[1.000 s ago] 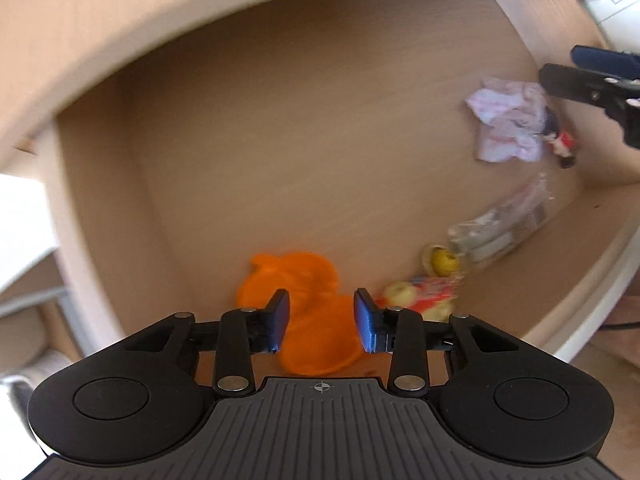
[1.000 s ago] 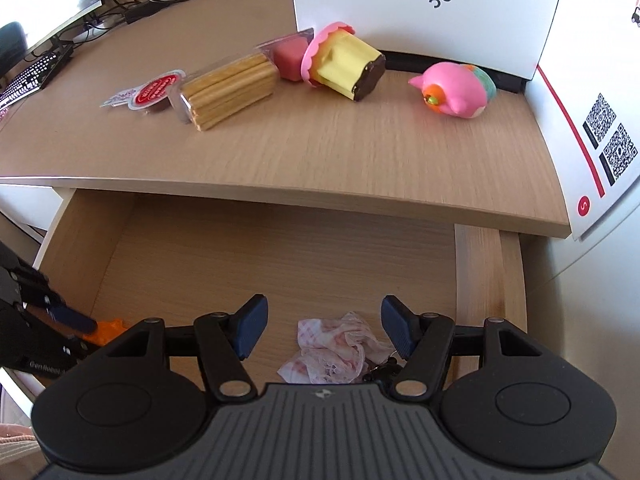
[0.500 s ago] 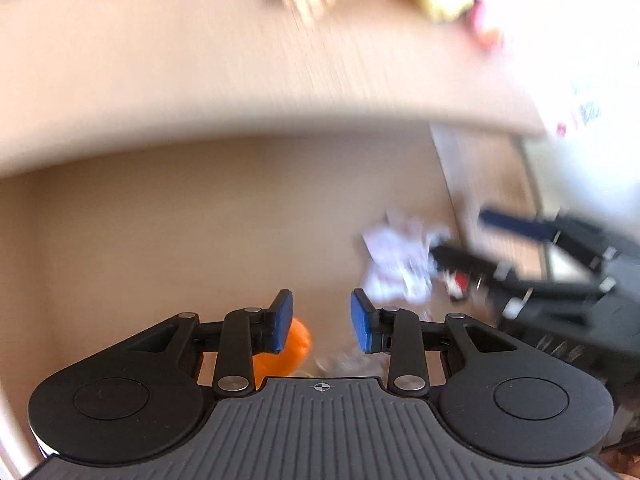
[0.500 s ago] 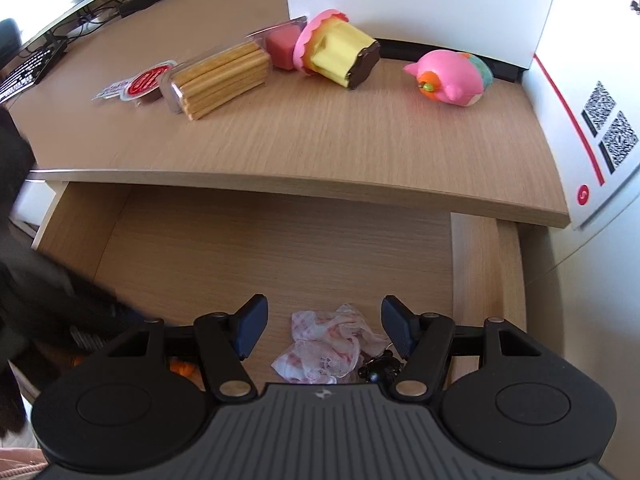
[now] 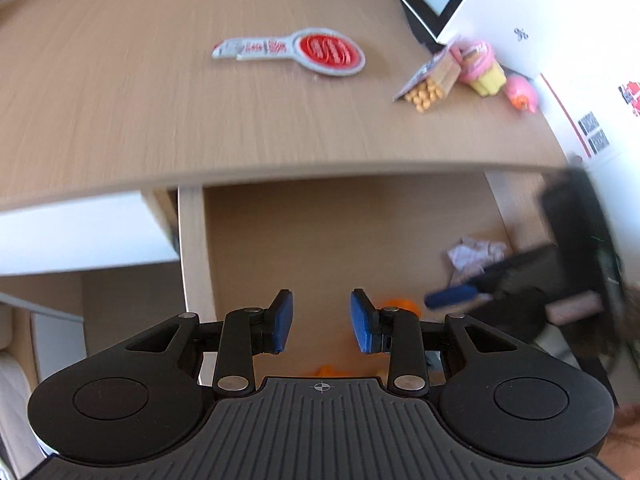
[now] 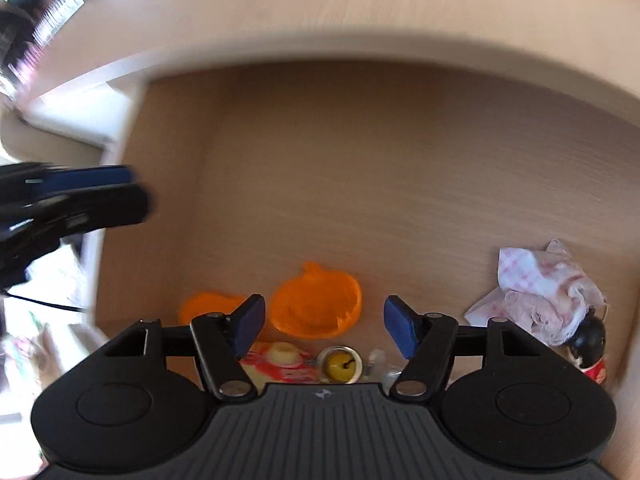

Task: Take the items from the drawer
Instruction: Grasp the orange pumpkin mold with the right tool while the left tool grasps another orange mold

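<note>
The flat orange pumpkin-shaped piece [image 6: 316, 300] lies on the floor of your open wooden drawer [image 6: 360, 168], near its front, with a second orange piece [image 6: 208, 306] just beside it. Closer to the front sit a red-and-yellow wrapped snack [image 6: 280, 362] and a small round tin with a yellow bell-like thing [image 6: 340, 366]. At the right wall is a crumpled pink-checked wrapper [image 6: 540, 292] with a small black-headed figure [image 6: 590, 340] against it.

Your right gripper [image 6: 324, 324] hangs above the pumpkin piece, jaws opening and nothing between them. Your left gripper [image 5: 322, 326] stands narrow and empty, over the drawer's left part.

The pumpkin piece looks thin and flat, so the pads may slide over it rather than catch an edge. The items are crowded, so a wide closing could nip the snack too. Both views are blurred; your two tools are near enough to collide.

On the desk top [image 5: 160, 100] a grey paddle-shaped packet with a red round label [image 5: 304, 54] carries writing too blurred to read.
</note>
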### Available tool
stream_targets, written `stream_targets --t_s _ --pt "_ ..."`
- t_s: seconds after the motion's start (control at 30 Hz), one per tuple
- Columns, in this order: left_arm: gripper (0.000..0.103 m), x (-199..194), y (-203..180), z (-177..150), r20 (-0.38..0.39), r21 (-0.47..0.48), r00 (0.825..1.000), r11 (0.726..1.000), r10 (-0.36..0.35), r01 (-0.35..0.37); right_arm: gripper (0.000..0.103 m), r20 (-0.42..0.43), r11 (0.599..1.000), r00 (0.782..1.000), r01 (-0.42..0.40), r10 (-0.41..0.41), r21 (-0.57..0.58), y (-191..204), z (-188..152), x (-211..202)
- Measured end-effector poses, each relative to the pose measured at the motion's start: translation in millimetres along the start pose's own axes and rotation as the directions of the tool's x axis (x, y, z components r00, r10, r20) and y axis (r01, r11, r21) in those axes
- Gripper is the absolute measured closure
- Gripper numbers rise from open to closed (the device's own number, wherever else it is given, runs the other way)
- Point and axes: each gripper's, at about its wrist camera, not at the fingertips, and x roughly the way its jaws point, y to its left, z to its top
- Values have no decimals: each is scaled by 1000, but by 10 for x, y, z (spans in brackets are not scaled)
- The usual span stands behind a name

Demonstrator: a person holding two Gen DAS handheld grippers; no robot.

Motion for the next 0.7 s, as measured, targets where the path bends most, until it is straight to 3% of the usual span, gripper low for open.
stream_targets --t_s 0.13,0.27,0.4,0.6,0.67,0.7 --pt "68 133 -64 -125 -28 -10 1000 1000 -4 4 35 -76 999 997 18 -22 -46 110 116 211" --pt "68 197 -66 -179 -71 2 997 1000 4 -4 49 -84 998 996 16 -21 -62 171 163 283" --pt "68 316 -96 -228 -147 39 989 999 4 2 49 -24 996 1000 5 -7 -86 171 89 158" --pt "68 600 -197 -239 -298 109 954 994 40 -7 49 157 998 988 -18 9 55 -156 -134 -322" --pt "80 653 -231 -229 -321 139 943 989 84 -41 49 204 997 979 -10 -6 78 -253 -214 -456" --pt "81 680 -256 -197 -331 150 939 987 98 -51 49 224 996 974 -5 -16 91 -306 -252 -511"
